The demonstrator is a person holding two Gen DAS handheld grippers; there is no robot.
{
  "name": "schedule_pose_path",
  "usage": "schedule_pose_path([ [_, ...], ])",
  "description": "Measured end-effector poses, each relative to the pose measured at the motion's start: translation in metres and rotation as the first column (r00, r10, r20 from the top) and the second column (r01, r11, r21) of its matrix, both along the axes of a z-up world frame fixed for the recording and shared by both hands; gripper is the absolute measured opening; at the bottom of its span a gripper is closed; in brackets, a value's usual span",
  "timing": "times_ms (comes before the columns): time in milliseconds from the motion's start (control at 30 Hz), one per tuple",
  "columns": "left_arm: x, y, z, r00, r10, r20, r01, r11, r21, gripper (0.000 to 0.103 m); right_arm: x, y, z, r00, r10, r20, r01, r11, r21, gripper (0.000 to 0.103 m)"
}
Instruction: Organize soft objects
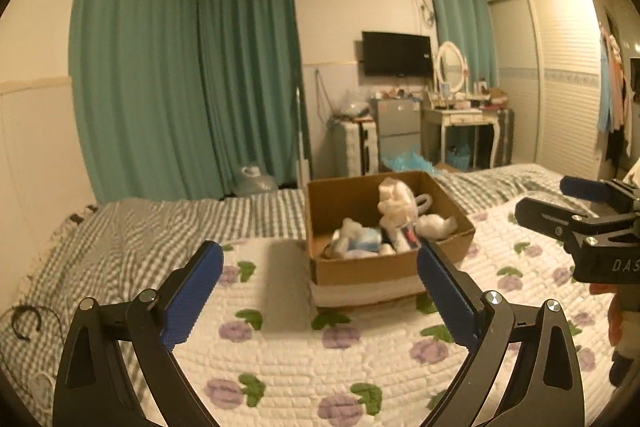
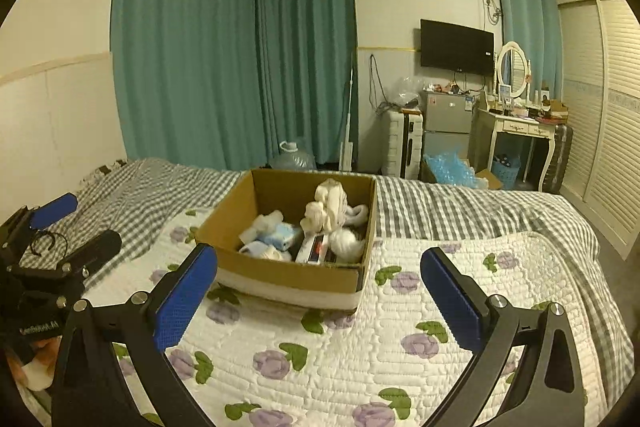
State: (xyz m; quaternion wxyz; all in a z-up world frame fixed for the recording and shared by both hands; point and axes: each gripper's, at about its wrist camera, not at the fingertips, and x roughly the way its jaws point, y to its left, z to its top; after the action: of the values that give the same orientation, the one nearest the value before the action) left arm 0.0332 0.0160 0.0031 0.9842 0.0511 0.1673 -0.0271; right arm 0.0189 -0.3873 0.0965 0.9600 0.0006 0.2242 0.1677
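A brown cardboard box (image 1: pixel 360 271) (image 2: pixel 288 273) stands on the bed's flowered quilt. Inside lie soft items: a white plush (image 1: pixel 396 203) (image 2: pixel 328 205), a light blue bundle (image 1: pixel 366 239) (image 2: pixel 280 235) and a white fluffy ball (image 2: pixel 346 243). My left gripper (image 1: pixel 318 249) hovers open and empty just in front of the box; it also shows at the left edge of the right wrist view (image 2: pixel 95 219). My right gripper (image 2: pixel 318 254) is open and empty too, facing the box from the near side, and it shows at the right as (image 1: pixel 542 195).
The white quilt (image 2: pixel 360 327) lies over a grey checked sheet (image 1: pixel 132 227). A black hoop-like item (image 1: pixel 24 323) rests on the sheet at left. An orange and white object (image 1: pixel 622 327) sits low between the grippers. Beyond the bed stand teal curtains (image 2: pixel 240 47), a suitcase and a dressing table (image 2: pixel 516 131).
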Motion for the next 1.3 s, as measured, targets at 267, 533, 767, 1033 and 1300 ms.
schedule_pose_path([
  [267,-0.001,0.006,-0.001,1.000,-0.001,-0.014,0.001,1.000,-0.024,0.099,-0.001,0.005,-0.003,1.000,0.000,0.002,0.000,1.000,-0.012,0.102],
  [533,0.000,0.011,-0.002,1.000,0.002,-0.017,-0.003,0.999,-0.039,0.099,-0.002,0.005,-0.002,1.000,0.000,-0.008,0.000,1.000,-0.006,0.102],
  [767,0.003,0.012,-0.004,1.000,-0.001,-0.028,0.000,0.999,-0.043,0.099,-0.002,0.005,-0.001,1.000,-0.004,-0.004,0.003,1.000,-0.015,0.102],
  [1033,0.004,0.010,-0.006,0.999,-0.002,-0.039,0.001,0.999,-0.034,0.099,-0.001,0.003,0.000,1.000,-0.010,-0.006,0.010,1.000,-0.009,0.102],
  [1300,0.006,0.014,-0.008,0.999,-0.002,-0.046,0.000,0.999,-0.052,0.099,-0.001,0.004,-0.001,1.000,-0.013,-0.001,0.013,1.000,-0.021,0.102],
])
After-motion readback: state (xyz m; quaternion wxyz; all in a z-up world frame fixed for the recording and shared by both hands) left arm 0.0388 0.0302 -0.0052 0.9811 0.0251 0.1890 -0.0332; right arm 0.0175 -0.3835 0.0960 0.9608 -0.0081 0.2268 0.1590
